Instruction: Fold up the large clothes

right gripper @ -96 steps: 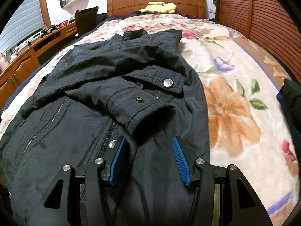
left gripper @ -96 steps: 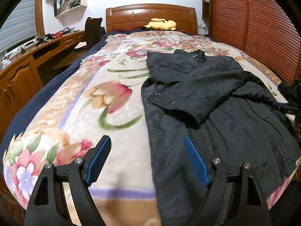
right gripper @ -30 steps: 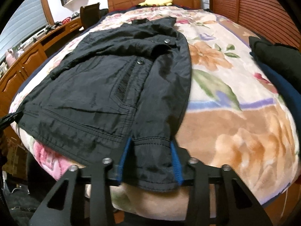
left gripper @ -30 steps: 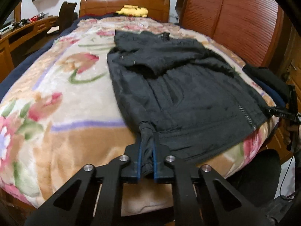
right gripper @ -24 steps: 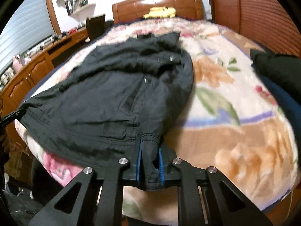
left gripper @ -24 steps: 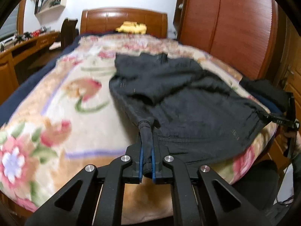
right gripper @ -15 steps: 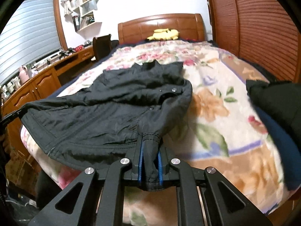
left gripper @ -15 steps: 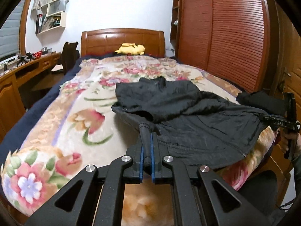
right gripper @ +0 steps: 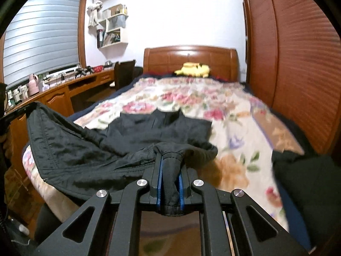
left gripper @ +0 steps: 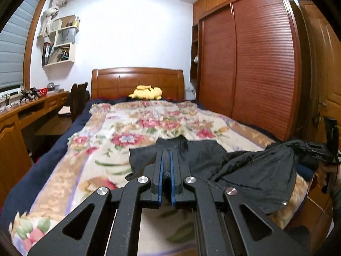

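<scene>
A black jacket (left gripper: 251,166) lies on the flowered bedspread (left gripper: 149,123) with its collar toward the headboard. My left gripper (left gripper: 166,166) is shut on the jacket's hem corner and holds it up above the bed. My right gripper (right gripper: 170,170) is shut on the other hem corner of the jacket (right gripper: 89,153), also lifted. The hem hangs raised between the two grippers. The right gripper shows at the right of the left wrist view (left gripper: 319,151).
A dark folded garment (right gripper: 307,183) lies on the bed's right edge. A yellow plush toy (left gripper: 147,92) sits at the wooden headboard (left gripper: 138,81). A wardrobe (left gripper: 255,64) stands on the right, a desk (right gripper: 64,93) and chair (left gripper: 77,98) on the left.
Both grippers, first open over the jacket, closed on its hem corners. Since then they have risen and moved toward the headboard, lifting the hem off the bed.
</scene>
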The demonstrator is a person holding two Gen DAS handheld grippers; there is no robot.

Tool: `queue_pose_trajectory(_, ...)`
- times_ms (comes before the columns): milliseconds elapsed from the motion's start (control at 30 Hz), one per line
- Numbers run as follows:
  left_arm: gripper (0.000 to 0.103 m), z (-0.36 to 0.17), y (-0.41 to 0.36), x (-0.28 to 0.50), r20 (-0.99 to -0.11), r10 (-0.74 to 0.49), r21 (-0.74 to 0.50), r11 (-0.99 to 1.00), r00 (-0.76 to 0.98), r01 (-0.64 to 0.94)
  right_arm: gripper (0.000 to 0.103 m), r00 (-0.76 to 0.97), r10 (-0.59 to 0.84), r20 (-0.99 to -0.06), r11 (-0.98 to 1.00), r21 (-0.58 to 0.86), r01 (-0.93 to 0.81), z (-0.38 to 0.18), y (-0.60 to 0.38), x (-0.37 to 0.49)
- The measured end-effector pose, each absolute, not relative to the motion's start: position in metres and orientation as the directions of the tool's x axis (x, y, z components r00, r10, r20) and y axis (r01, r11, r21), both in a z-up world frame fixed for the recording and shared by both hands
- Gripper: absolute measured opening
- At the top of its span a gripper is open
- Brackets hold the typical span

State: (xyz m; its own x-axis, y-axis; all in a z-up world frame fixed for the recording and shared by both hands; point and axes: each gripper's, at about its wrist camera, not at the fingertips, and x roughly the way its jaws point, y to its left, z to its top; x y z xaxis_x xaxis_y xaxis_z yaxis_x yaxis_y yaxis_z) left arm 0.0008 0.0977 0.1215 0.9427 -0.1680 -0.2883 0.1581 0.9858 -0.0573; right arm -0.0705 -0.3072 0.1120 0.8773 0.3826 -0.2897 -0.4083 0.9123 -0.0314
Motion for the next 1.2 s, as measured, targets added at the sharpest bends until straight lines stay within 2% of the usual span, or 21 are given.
queue_pose_trajectory(500,0.006,0.161,0.099,-0.035,-0.18,-0.198,-0.065,0.98,0.964,0.189,0.011,0.906,0.373,-0.202,0.92,-0.048,-0.389,0.122,-0.311,-0.105)
queue_pose_trajectory(767,0.006,0.185,0.104,-0.042,-0.11,-0.16,-0.022,0.987,0.981,0.158,0.011,0.906,0.403,-0.131,0.908,-0.065,-0.413,0.129,-0.322,-0.107)
queue_pose_trajectory(900,0.006,0.166,0.103,-0.009,-0.177,-0.145,-0.009,0.989,0.973,0.146,0.011,0.905,0.397,-0.151,0.908,-0.076,-0.411,0.123,-0.319,-0.079)
queue_pose_trajectory(1033,0.005,0.131,0.104,0.037,-0.284,-0.131,-0.012,0.991,0.95,0.133,0.011,0.893,0.413,-0.18,0.9,-0.066,-0.43,0.119,-0.305,-0.044)
queue_pose_trajectory(1200,0.005,0.119,0.111,0.091,-0.333,-0.077,-0.001,0.997,0.94,0.081,0.011,0.89,0.405,-0.21,0.898,-0.094,-0.431,0.129,-0.285,0.011)
